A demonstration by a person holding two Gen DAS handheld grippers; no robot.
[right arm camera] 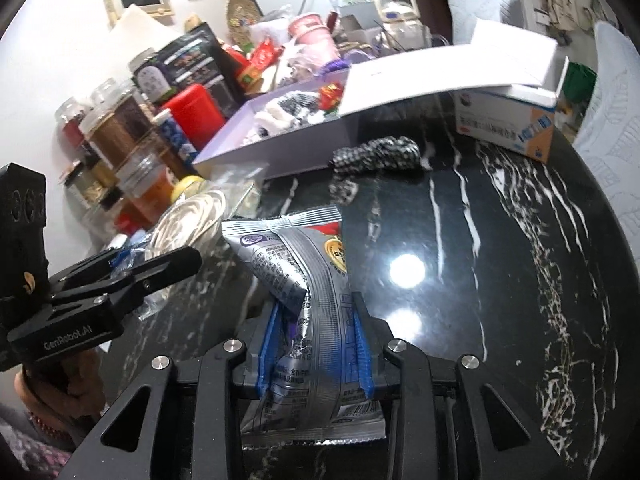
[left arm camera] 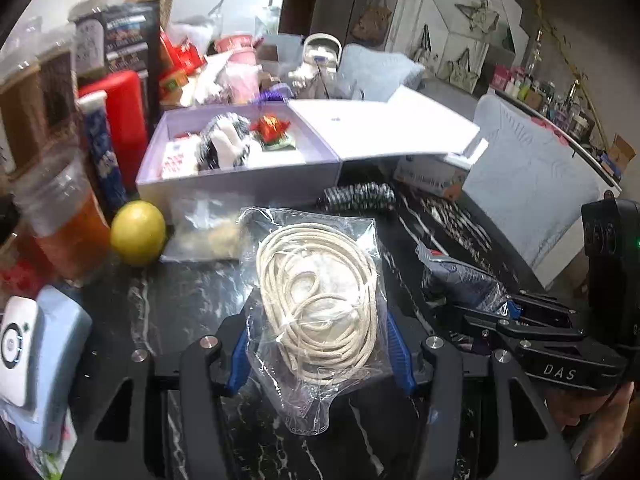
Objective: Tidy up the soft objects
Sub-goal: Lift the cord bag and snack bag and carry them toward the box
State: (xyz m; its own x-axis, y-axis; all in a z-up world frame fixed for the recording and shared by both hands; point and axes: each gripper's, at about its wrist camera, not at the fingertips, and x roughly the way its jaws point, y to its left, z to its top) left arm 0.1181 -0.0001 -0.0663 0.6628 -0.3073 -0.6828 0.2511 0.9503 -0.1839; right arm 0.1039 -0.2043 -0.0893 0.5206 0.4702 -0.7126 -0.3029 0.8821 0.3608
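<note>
Black marble-look surface (right arm camera: 500, 280), cluttered at the back w/ jars and packets, wall behind. Nearest me: my left claw (left arm camera: 320, 344) is pinching a clear bag of coiled cream cord (left arm camera: 316, 300). The pads press its sides so the loose coil stays bunched instead of sliding out. My right claw (right arm camera: 316, 344) is clamped on a silver foil snack packet (right arm camera: 304, 280), gripped low across its body. The top half flops over, so it's soft and prob. half empty. Both look lifted clear of the surface, I think for carrying to the box. Further out: a yellow lemon (left arm camera: 138, 232), then a black-and-white checked fabric roll (left arm camera: 358, 196) not yet sorted. Beyond that sits the open lilac box (left arm camera: 240, 180), its lid (left arm camera: 380, 128) propped back on a carton, w/ a striped plush already inside.
</note>
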